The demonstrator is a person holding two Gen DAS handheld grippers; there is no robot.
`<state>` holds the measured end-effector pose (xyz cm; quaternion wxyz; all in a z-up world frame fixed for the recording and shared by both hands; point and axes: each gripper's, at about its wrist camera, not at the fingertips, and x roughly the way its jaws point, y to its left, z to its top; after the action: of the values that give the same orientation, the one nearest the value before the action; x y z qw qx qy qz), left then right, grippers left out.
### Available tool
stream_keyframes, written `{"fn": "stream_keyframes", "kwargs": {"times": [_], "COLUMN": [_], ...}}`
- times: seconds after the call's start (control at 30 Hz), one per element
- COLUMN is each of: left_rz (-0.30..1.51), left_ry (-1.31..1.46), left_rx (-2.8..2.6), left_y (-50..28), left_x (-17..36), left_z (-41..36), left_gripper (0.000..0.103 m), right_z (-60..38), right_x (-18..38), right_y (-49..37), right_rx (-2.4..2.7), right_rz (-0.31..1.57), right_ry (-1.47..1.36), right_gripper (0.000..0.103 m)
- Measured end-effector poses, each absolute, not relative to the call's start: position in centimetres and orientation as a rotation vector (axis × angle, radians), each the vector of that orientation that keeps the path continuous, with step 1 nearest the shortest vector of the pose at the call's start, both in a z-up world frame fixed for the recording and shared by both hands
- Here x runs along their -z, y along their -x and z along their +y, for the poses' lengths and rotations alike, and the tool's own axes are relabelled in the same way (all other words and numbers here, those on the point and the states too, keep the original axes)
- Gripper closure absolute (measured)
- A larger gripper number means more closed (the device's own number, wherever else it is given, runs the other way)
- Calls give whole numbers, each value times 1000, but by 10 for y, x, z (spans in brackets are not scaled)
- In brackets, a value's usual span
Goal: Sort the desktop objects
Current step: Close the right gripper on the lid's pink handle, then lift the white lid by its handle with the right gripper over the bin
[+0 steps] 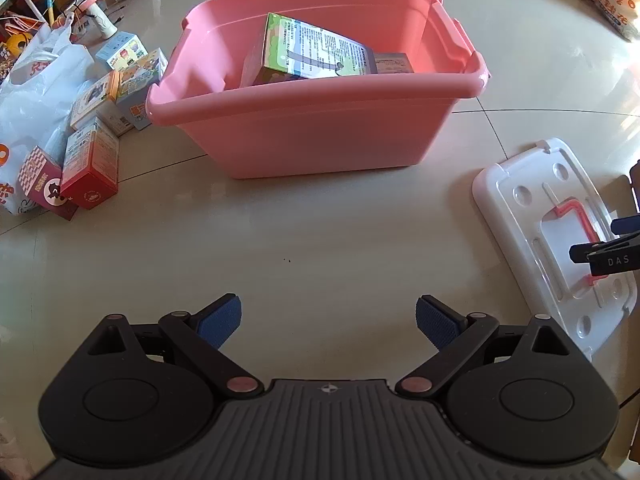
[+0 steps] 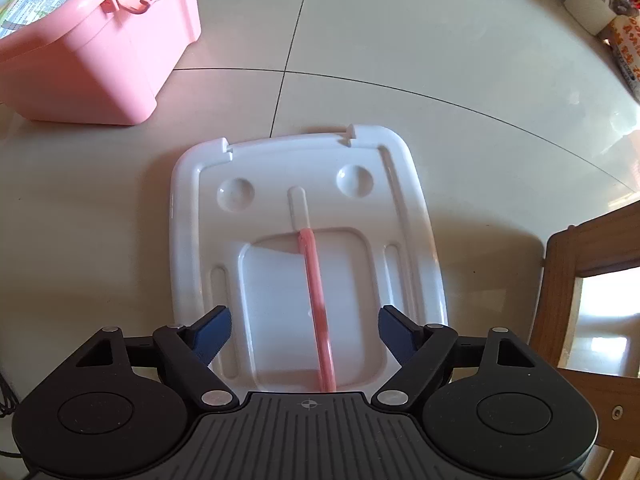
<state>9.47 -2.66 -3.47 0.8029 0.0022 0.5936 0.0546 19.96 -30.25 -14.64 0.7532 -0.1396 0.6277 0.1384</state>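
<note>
The right tool sits nearest, its blue fingers spread wide and holding nothing, low over the white lid that lies flat on the tiled floor. The lid's pink handle runs straight between the two pads, from the tool's centre toward 12 o'clock. The left tool is likewise spread and empty, hovering over bare floor.

Largest item: the pink bin, at 12 o'clock from the left tool and 10 o'clock from the right. It already contains a green-edged box. Next, the lid, at 3 o'clock from the left tool. Next, the white plastic bag at 9 to 10 o'clock. Smallest: the loose small cartons beside that bag, unsorted.

The step in hand appears to be grasping the lid handle. Recommended procedure: keep the handle centred between the pads, lower until both pads flank the bar, then close squarely. The bar looks thin and smooth; an off-centre grip may let the lid swing.
</note>
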Motion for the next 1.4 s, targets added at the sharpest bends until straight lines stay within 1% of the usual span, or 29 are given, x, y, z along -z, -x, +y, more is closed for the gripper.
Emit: {"fn": "stream_keyframes", "kwargs": {"times": [0.1,0.2,0.27,0.3,0.37,0.43,0.7,0.73,0.77,1.4], "left_rz": [1275,1280,1284,1286,1291,1294,1293,1293,1292,1293], "left_ry": [9,-2,-5,-2,6,12,8,10,12,13], "left_rx": [-93,-84,-85,-84,-84,-84,-86,-88,-90,-66], "left_y": [-94,-94,-94,-95,-95,-95,-95,-95,-95,-96], "left_x": [36,38,40,40,41,42,43,43,43,41], "left_z": [-27,-28,-28,-27,-27,-26,-24,-24,-24,-30], "left_gripper": [6,6,6,6,6,6,6,6,6,6], "right_z": [-302,-300,-298,-297,-295,-293,-295,-294,-294,-287], "right_x": [153,161,166,168,171,172,173,173,174,166], "right_y": [-202,-204,-204,-204,-204,-205,-208,-208,-208,-201], "right_rx": [-308,-323,-329,-330,-336,-344,-316,-318,-319,-368], "right_rz": [1379,1394,1404,1408,1412,1415,1410,1413,1415,1397], "right_ry": [304,307,319,326,340,352,367,371,375,432], "right_gripper": [28,36,45,47,61,68,85,91,95,97]}}
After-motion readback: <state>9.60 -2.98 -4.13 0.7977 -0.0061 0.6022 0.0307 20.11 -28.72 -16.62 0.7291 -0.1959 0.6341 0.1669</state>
